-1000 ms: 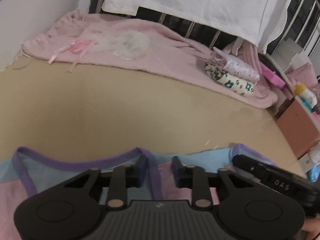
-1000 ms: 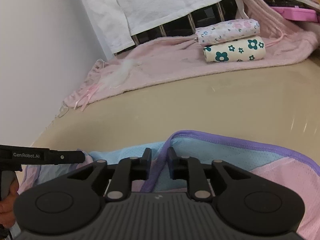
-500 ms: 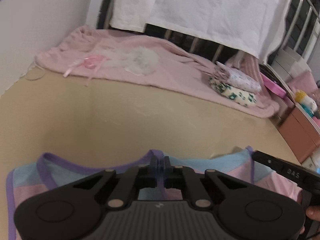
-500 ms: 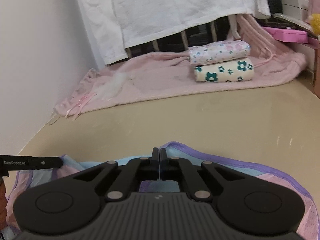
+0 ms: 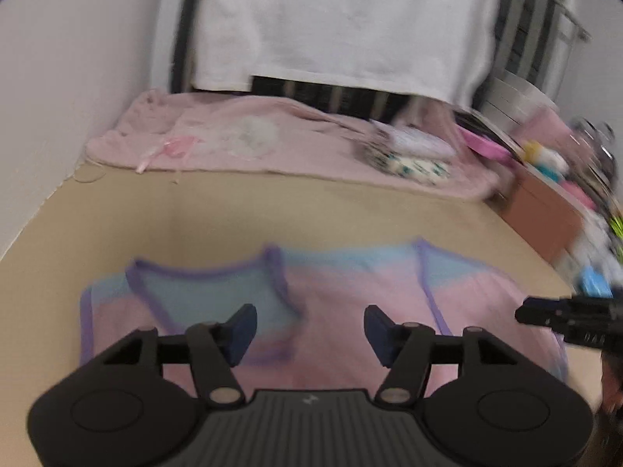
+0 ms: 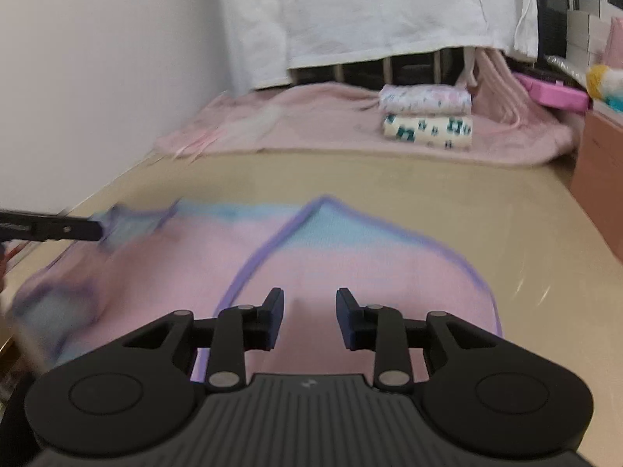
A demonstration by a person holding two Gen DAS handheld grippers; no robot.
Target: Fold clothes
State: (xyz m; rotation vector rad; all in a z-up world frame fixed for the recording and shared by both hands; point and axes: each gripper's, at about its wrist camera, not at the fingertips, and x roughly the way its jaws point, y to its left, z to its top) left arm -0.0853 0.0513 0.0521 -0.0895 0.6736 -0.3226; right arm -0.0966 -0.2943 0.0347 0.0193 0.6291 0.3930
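A pink and light-blue garment with purple trim (image 5: 350, 311) lies spread on the tan bed surface (image 5: 272, 210). My left gripper (image 5: 309, 329) hangs just above its near part, open, nothing between its fingers. In the right wrist view the same garment (image 6: 331, 253) fills the middle, and my right gripper (image 6: 309, 317) is open above its pink part, holding nothing. The right gripper's tip (image 5: 564, 315) shows at the right edge of the left view; the left gripper's tip (image 6: 54, 227) shows at the left edge of the right view. Both views are motion-blurred.
A pink blanket (image 6: 311, 124) lies across the far end, with two folded floral cloths (image 6: 426, 116) stacked on it. A white sheet (image 5: 342, 23) hangs over the metal bed rail behind. A brown box (image 5: 545, 214) and clutter stand off the right edge. A white wall (image 6: 97, 58) is at left.
Both grippers were shut on the garment's purple neckline half a second ago. Now both are open and have pulled back, and the garment lies flat, farther from the cameras.
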